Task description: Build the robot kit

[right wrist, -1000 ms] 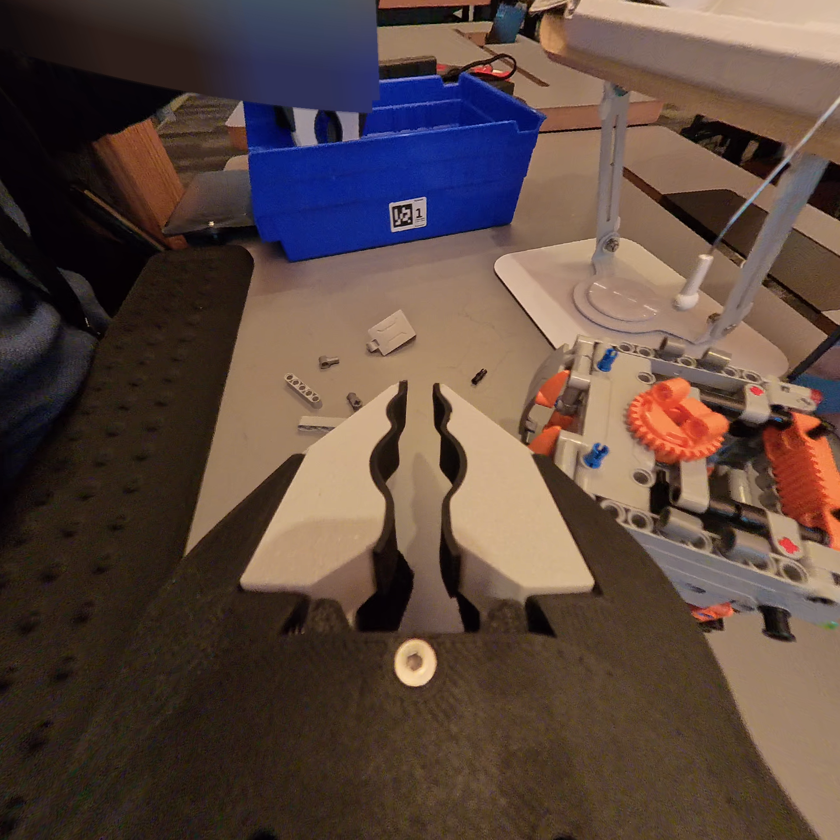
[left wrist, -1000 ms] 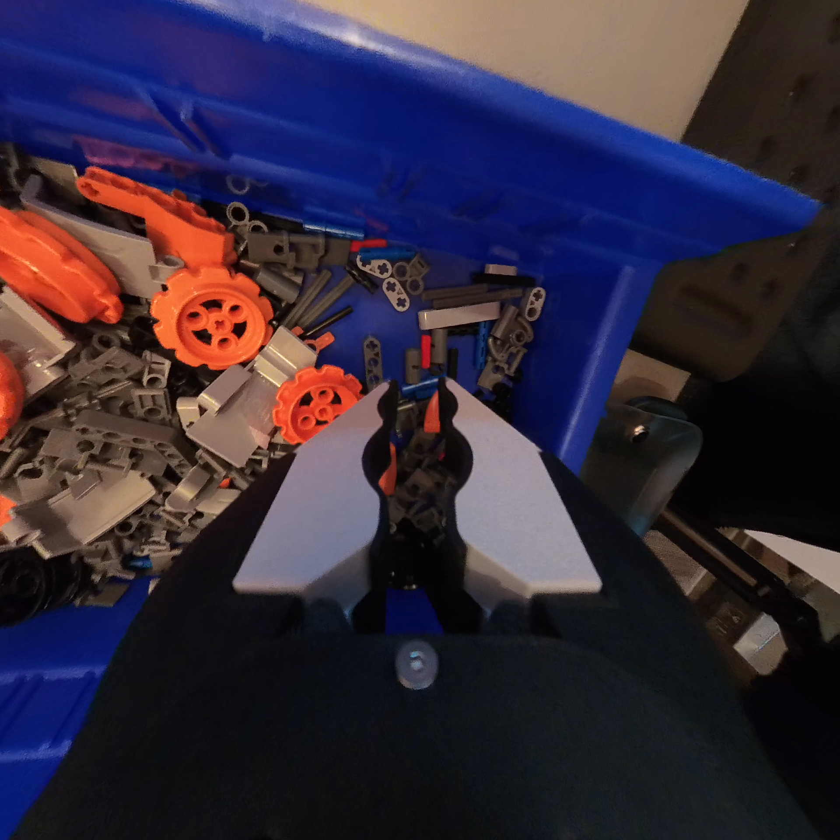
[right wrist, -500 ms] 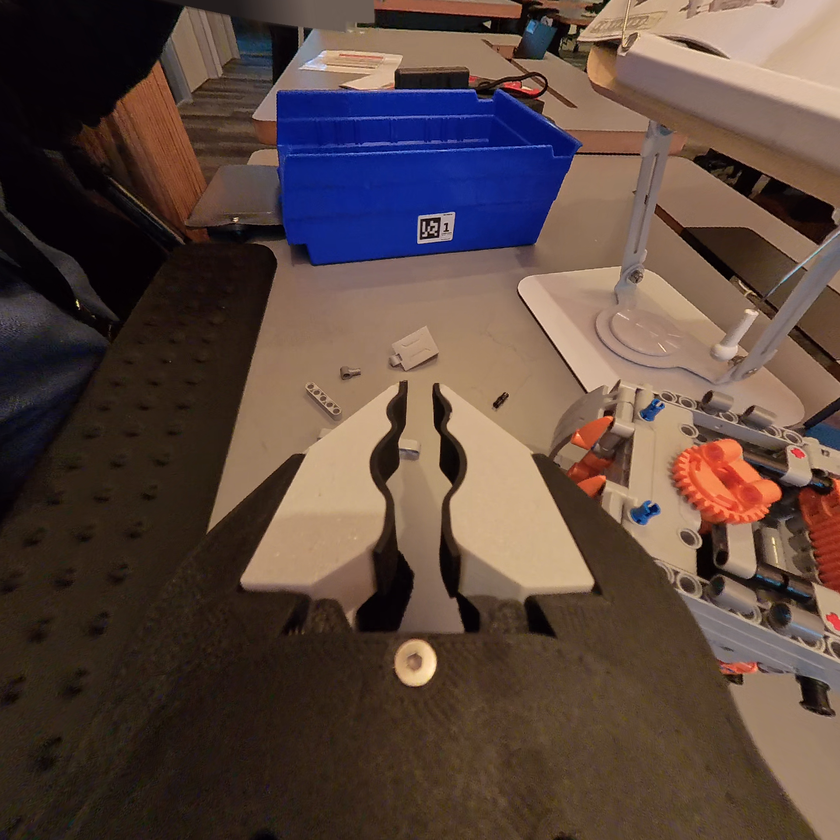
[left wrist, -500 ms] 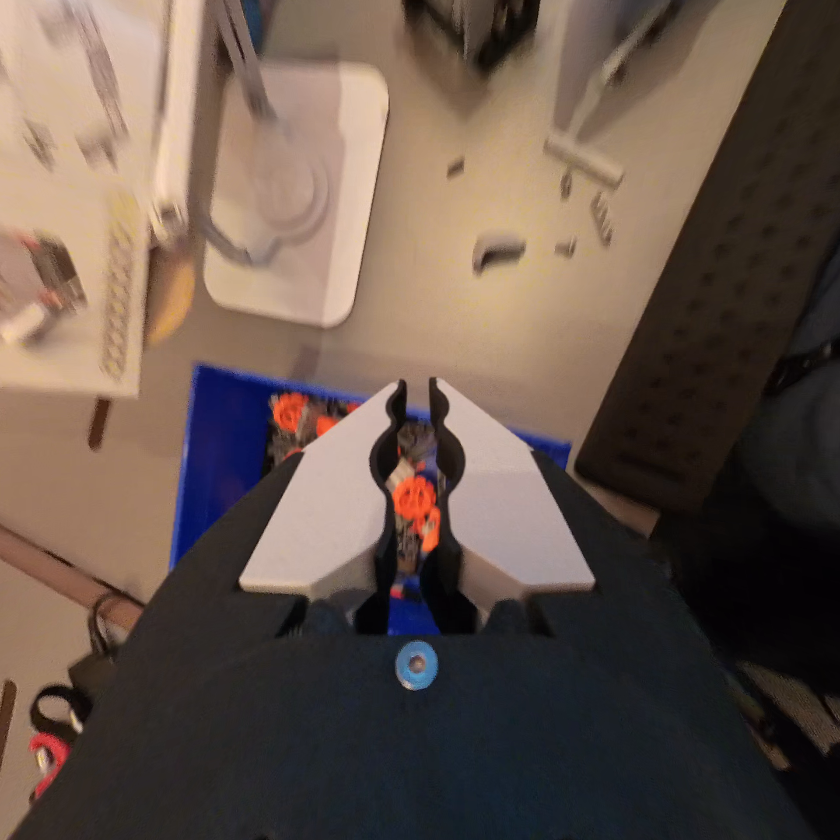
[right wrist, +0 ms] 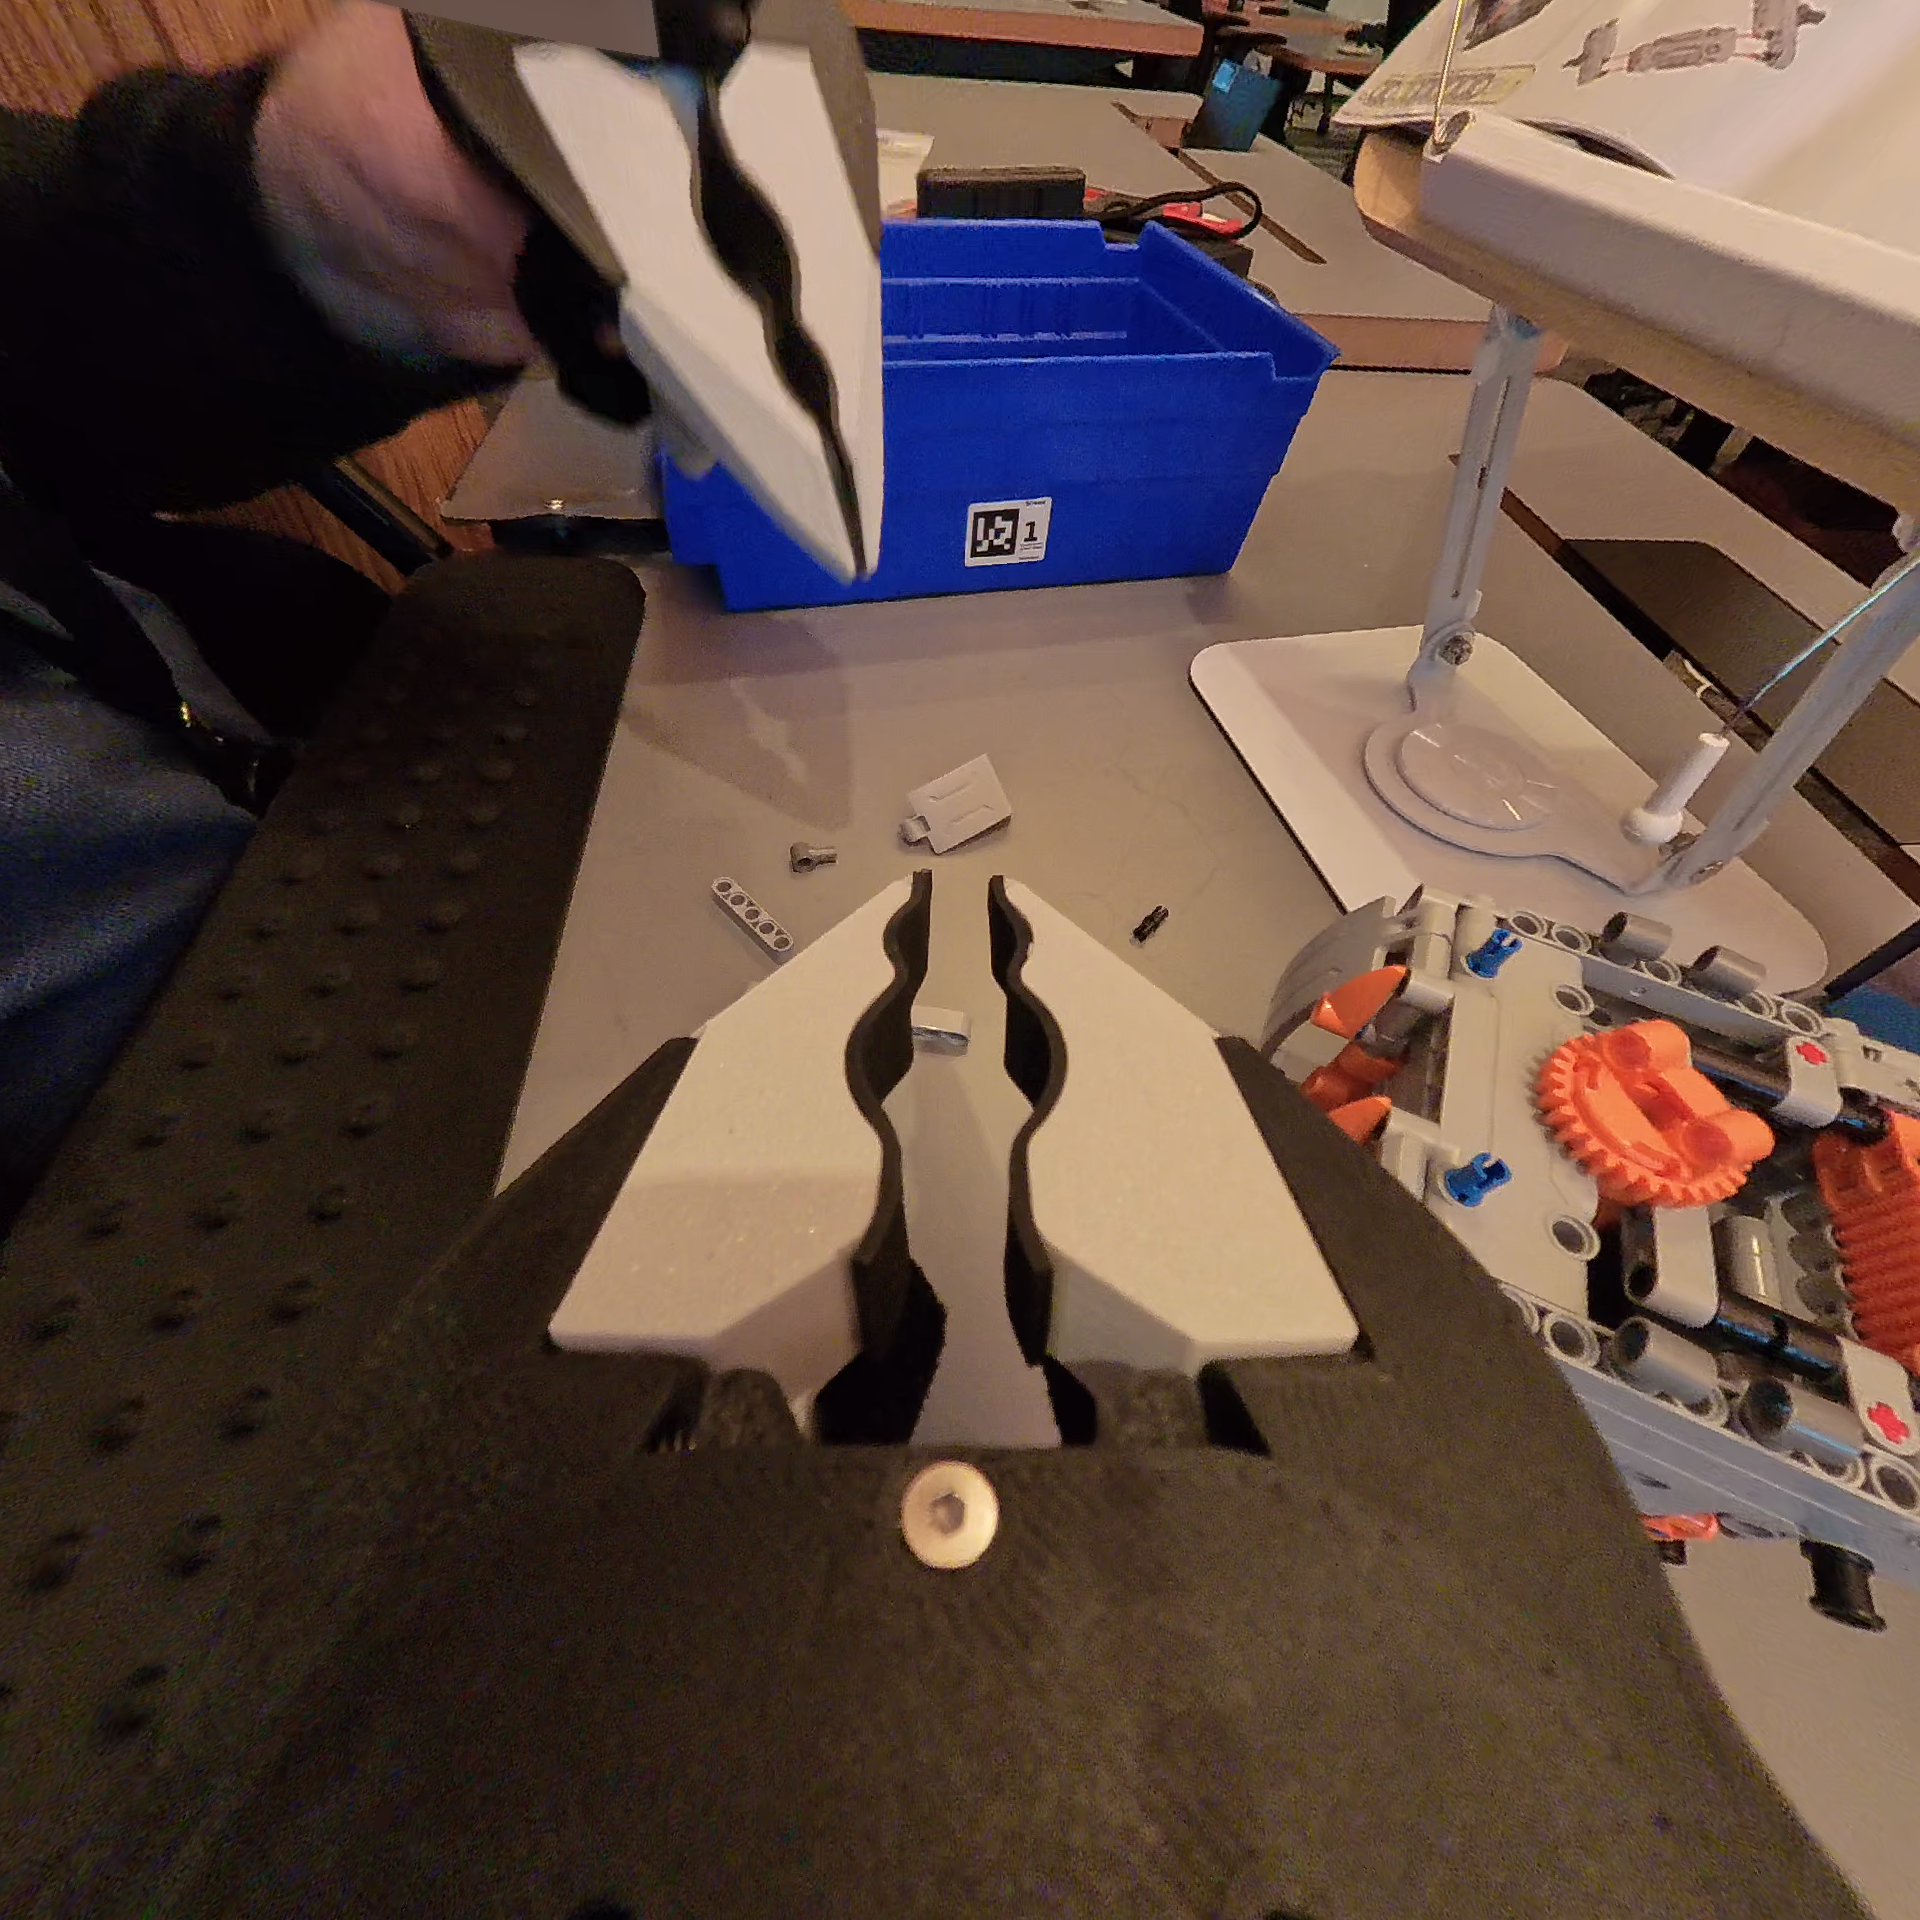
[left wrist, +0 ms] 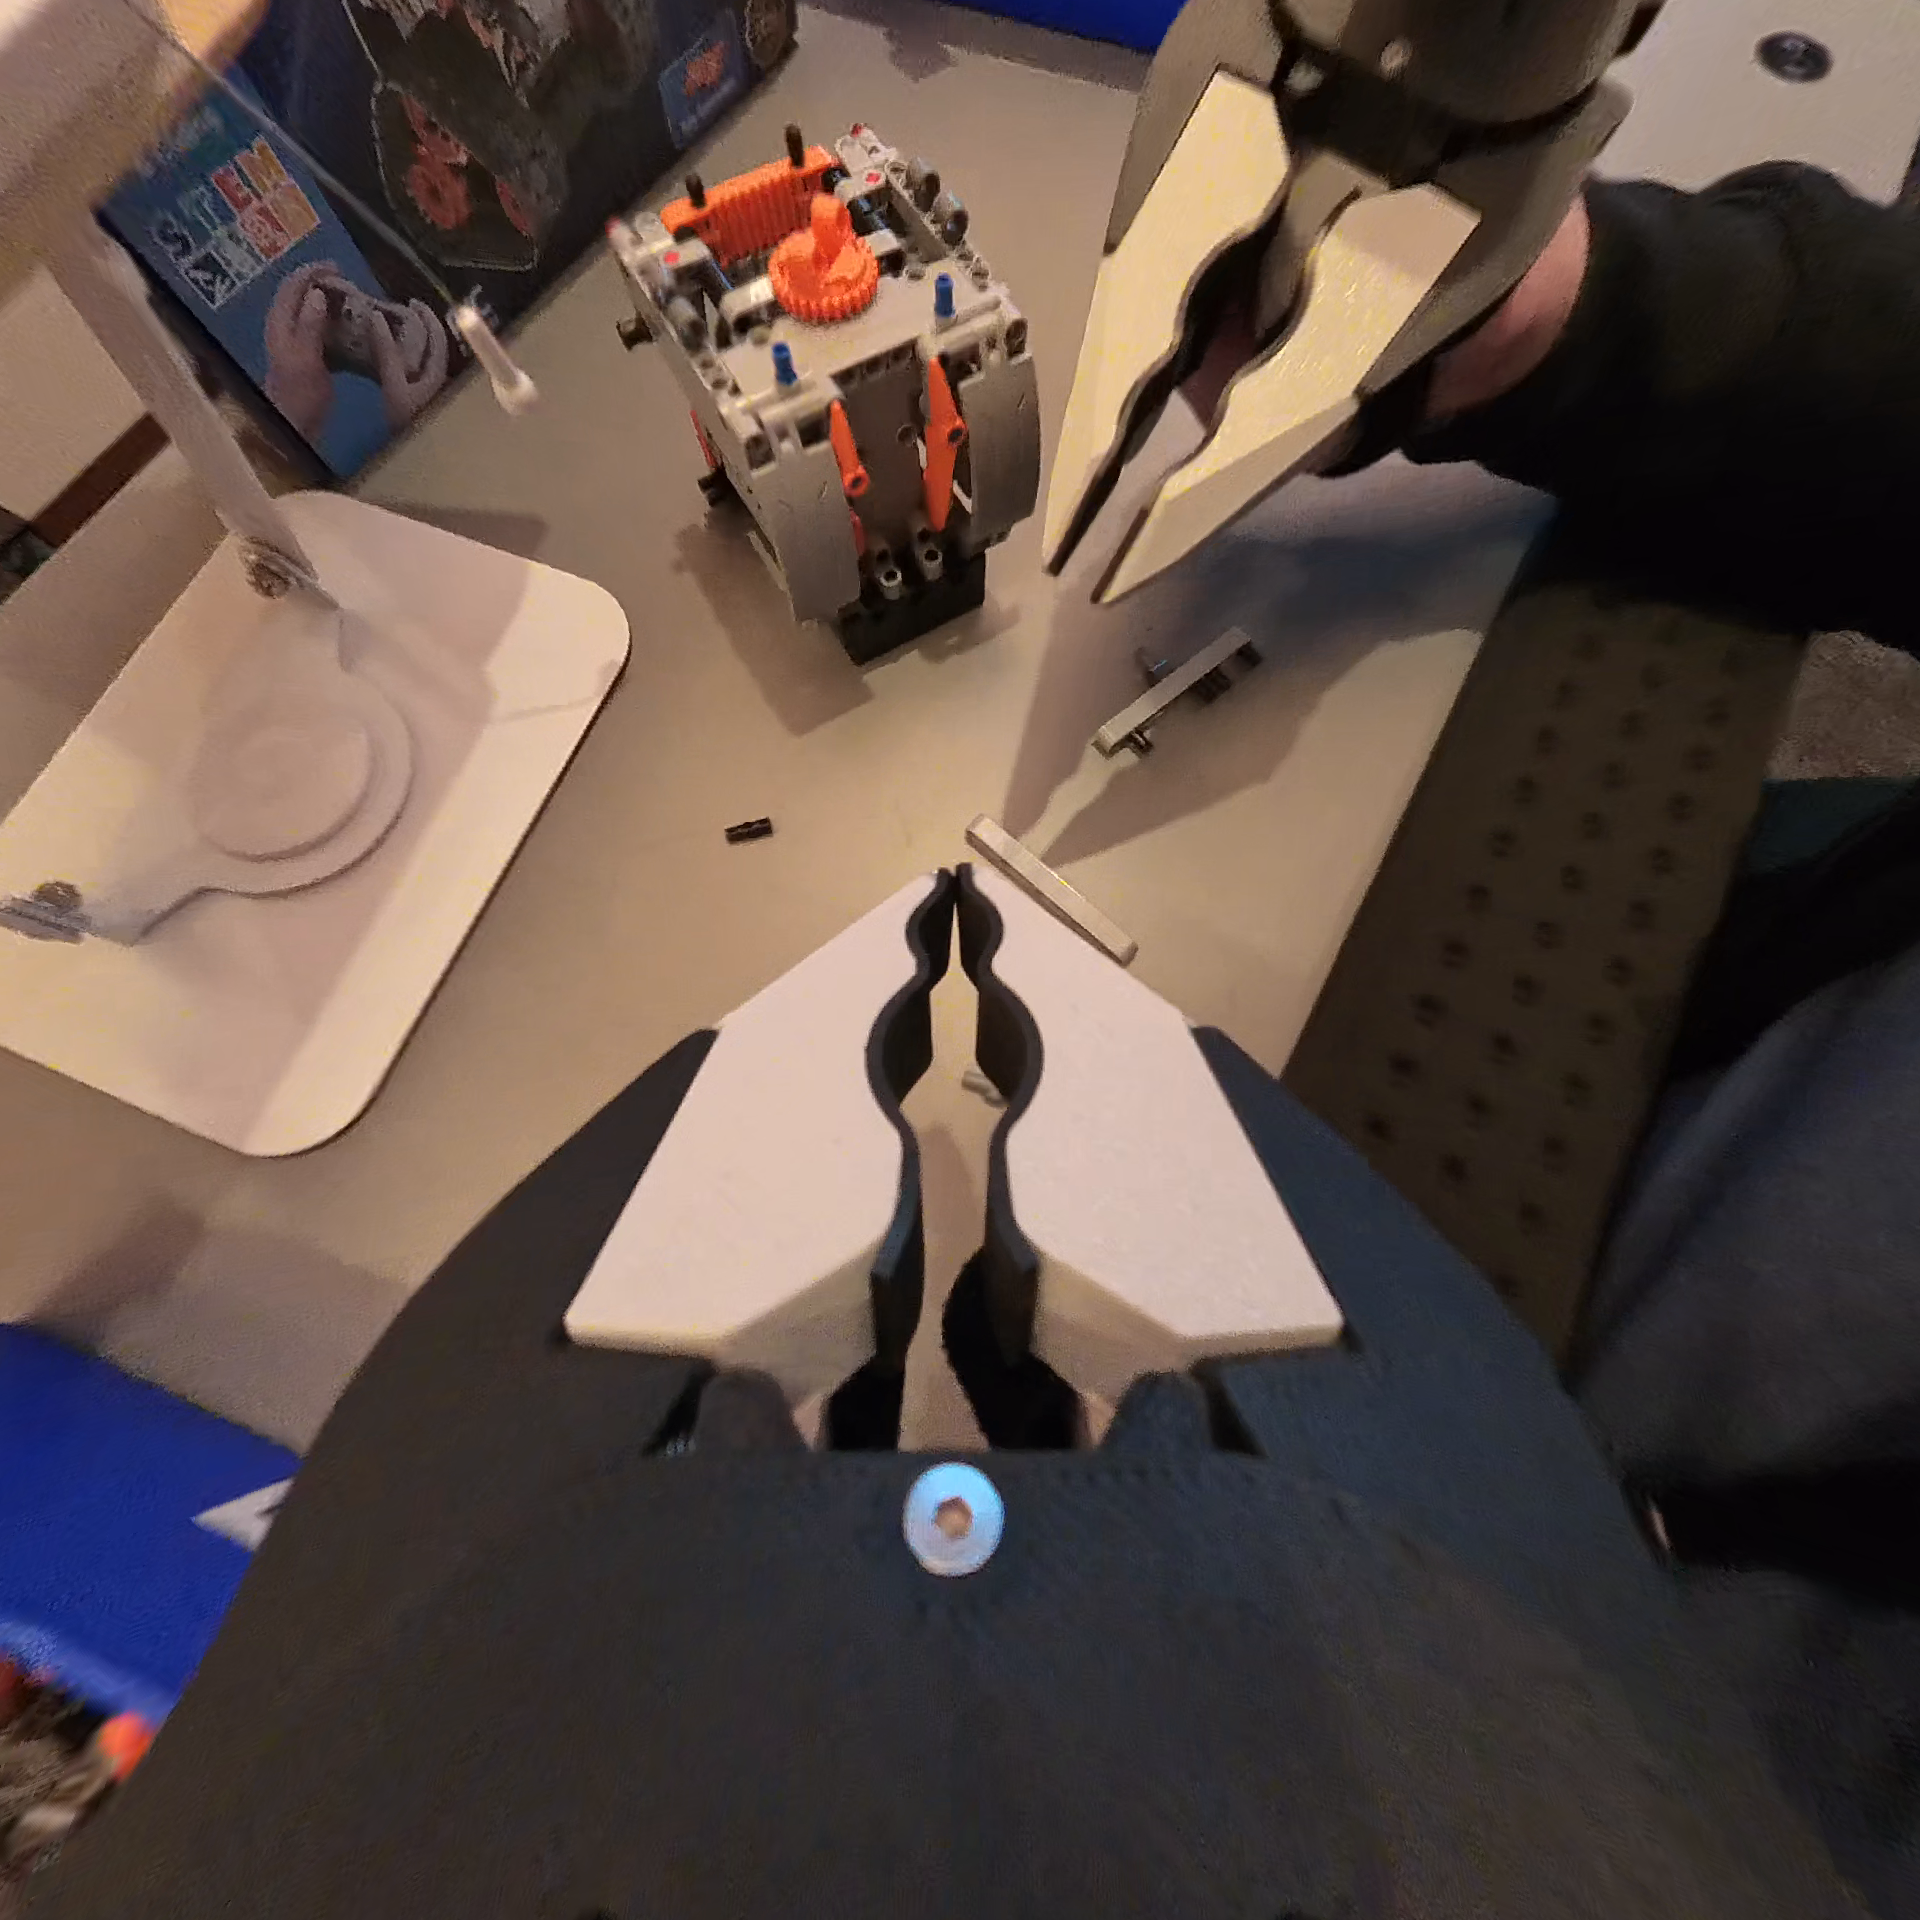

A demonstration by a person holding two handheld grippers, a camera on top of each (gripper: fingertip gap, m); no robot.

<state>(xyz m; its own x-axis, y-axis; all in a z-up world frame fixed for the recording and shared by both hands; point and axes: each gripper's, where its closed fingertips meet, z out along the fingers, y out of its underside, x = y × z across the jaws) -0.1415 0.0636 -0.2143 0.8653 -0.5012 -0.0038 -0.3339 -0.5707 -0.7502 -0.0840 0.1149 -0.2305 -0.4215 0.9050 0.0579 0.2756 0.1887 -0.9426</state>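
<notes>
My left gripper (left wrist: pixel 954 878) is shut, its tips touching, with nothing visible between them. It hovers over the grey table just short of a light grey beam (left wrist: pixel 1049 904). In the right wrist view it (right wrist: pixel 854 561) hangs in front of the blue bin (right wrist: pixel 1039 416). My right gripper (right wrist: pixel 956 883) is slightly open and empty, above a small grey piece (right wrist: pixel 940 1029) on the table. It also shows in the left wrist view (left wrist: pixel 1081 582), beside the grey and orange brick model (left wrist: pixel 862 395). The model (right wrist: pixel 1621 1174) sits to its right.
Loose parts lie on the table: a grey panel (right wrist: pixel 956 805), a holed beam (right wrist: pixel 753 916), a small connector (right wrist: pixel 810 857), a black pin (left wrist: pixel 750 828) and a dark beam (left wrist: pixel 1174 691). A white stand base (left wrist: pixel 260 779) and a black mat (left wrist: pixel 1558 883) flank them. Between my right fingertips and the small grey piece (right wrist: pixel 940 1029) there is roughly 11 cm.
My left gripper has come up out of the blue bin of parts and swung over the table, and its tips have closed. My right gripper has drawn back slightly, its gap unchanged.
</notes>
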